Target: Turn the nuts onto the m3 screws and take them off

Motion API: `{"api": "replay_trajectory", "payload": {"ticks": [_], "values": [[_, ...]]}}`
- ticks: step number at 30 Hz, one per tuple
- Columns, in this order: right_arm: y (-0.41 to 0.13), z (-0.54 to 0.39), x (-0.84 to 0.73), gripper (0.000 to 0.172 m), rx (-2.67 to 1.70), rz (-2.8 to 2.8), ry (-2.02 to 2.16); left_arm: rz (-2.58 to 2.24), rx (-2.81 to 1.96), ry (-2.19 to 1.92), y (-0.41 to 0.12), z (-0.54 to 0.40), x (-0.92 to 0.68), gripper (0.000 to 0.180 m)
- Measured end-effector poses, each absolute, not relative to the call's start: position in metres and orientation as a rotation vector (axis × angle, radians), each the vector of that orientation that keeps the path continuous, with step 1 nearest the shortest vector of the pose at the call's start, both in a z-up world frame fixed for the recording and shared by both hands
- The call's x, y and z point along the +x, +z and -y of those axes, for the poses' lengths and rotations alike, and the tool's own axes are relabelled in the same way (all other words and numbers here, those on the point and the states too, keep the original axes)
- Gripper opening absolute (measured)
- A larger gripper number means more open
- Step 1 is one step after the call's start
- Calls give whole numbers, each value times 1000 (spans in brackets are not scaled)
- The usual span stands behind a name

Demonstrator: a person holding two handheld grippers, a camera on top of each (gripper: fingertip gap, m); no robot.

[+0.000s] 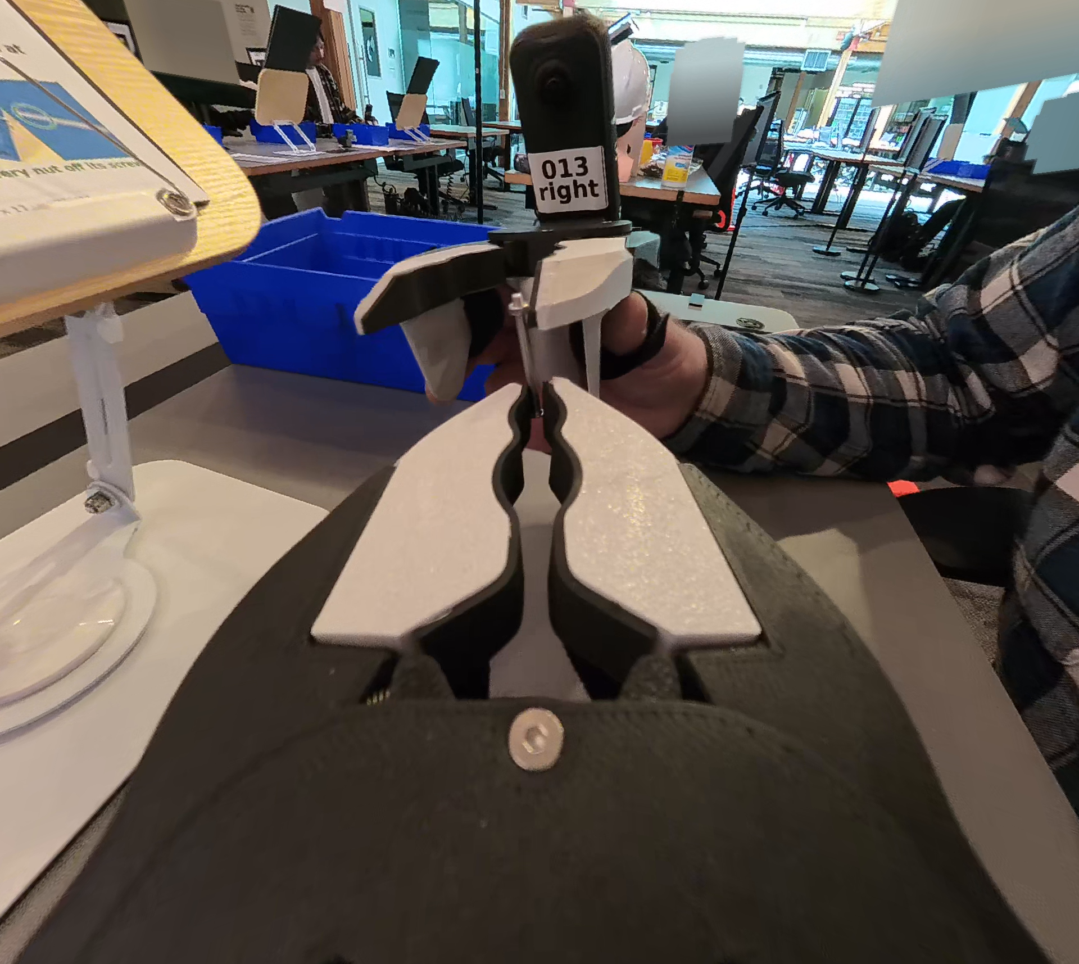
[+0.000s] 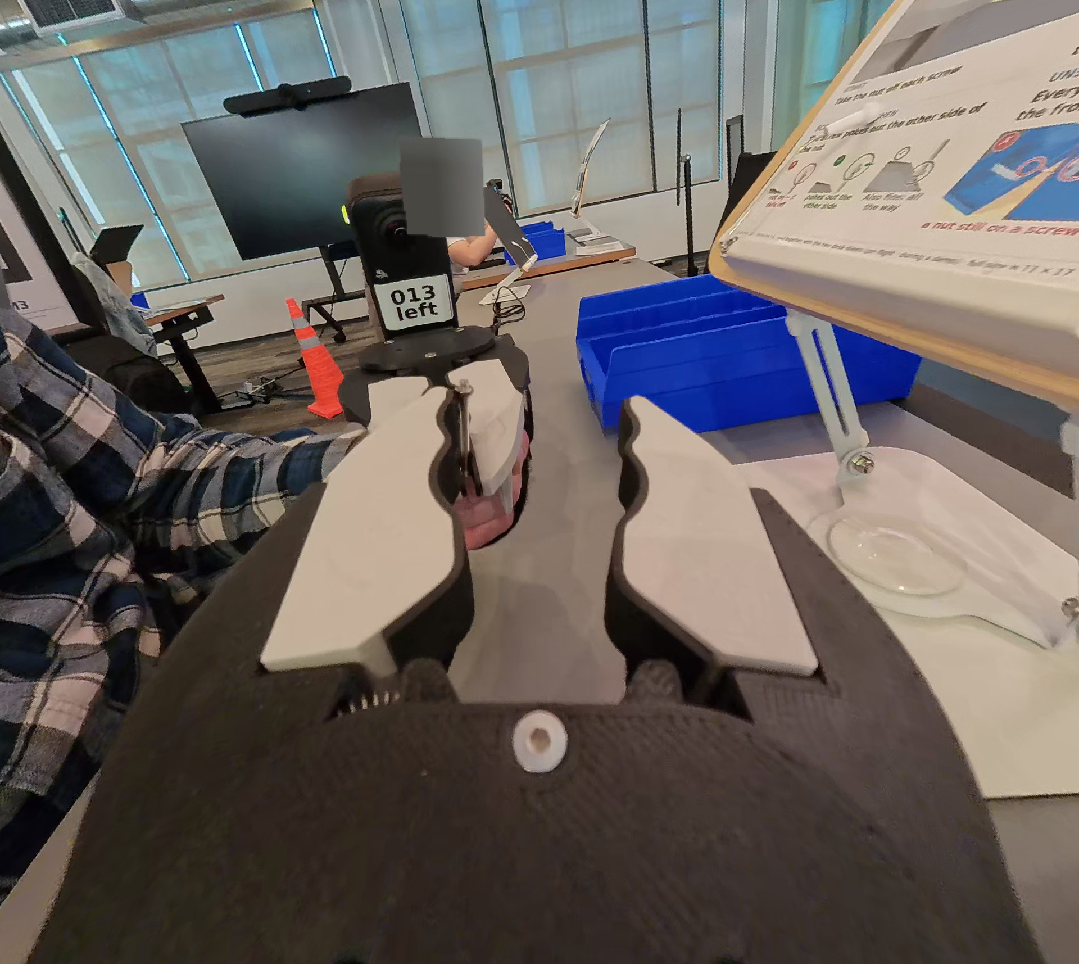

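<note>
Screw [image 1: 524,352]: a slim silver one, standing nearly upright above the grey worktop [image 1: 280,428], head up, its lower end pinched between the tips of the left gripper [image 1: 537,404]. That gripper's jaws are closing tight on the shank, pads pressing it from both sides.

The right gripper [image 2: 531,445] is standing wide open with nothing held. From its own wrist view its left finger [image 2: 403,469] is sitting just beside the screw, and its right finger [image 2: 677,474] is well apart from it, over bare worktop.

The blue bin [image 1: 303,288] is sitting toward the far edge of the worktop, beyond both grippers. A tilted instruction board on a white stand [image 1: 105,410] is at the worktop's side, near the bin.

Judgement on handling: the pinch is low on a thin shank, so the screw looks liable to swivel. Keeping the left gripper steady and bringing the open fingers in squarely around the upper shank, centred before pressing, would serve best.
</note>
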State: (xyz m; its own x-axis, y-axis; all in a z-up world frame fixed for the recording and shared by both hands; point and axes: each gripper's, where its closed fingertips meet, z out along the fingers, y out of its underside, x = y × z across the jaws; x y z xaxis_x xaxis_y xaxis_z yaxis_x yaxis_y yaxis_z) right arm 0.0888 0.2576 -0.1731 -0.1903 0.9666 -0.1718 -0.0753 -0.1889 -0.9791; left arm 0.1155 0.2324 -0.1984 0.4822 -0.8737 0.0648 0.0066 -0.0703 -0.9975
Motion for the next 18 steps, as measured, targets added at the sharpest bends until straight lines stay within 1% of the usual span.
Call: {"api": "replay_trajectory", "payload": {"ticks": [2, 5, 6, 8, 9, 10, 18], "values": [[-174, -267, 92, 50, -1202, 1159, 1499, -794, -1447, -883, -194, -231, 112, 3], [-170, -270, 97, 51, -1188, 1139, 1523, -786, -1457, -881, -196, -233, 111, 3], [-169, -267, 97, 52, -1174, 1151, 1527, -786, -1458, -885, -197, -233, 112, 3], [-169, -258, 93, 59, -1153, 1182, 1533, -801, -1469, -877, -200, -233, 115, 3], [-170, -254, 90, 59, -1149, 1195, 1537, -808, -1471, -874, -201, -233, 116, 3], [-170, -250, 88, 54, -1146, 1206, 1542, -815, -1473, -876, -202, -232, 118, 3], [-174, -250, 85, 52, -1169, 1192, 1553, -829, -1468, -860, -201, -231, 121, 3]]}}
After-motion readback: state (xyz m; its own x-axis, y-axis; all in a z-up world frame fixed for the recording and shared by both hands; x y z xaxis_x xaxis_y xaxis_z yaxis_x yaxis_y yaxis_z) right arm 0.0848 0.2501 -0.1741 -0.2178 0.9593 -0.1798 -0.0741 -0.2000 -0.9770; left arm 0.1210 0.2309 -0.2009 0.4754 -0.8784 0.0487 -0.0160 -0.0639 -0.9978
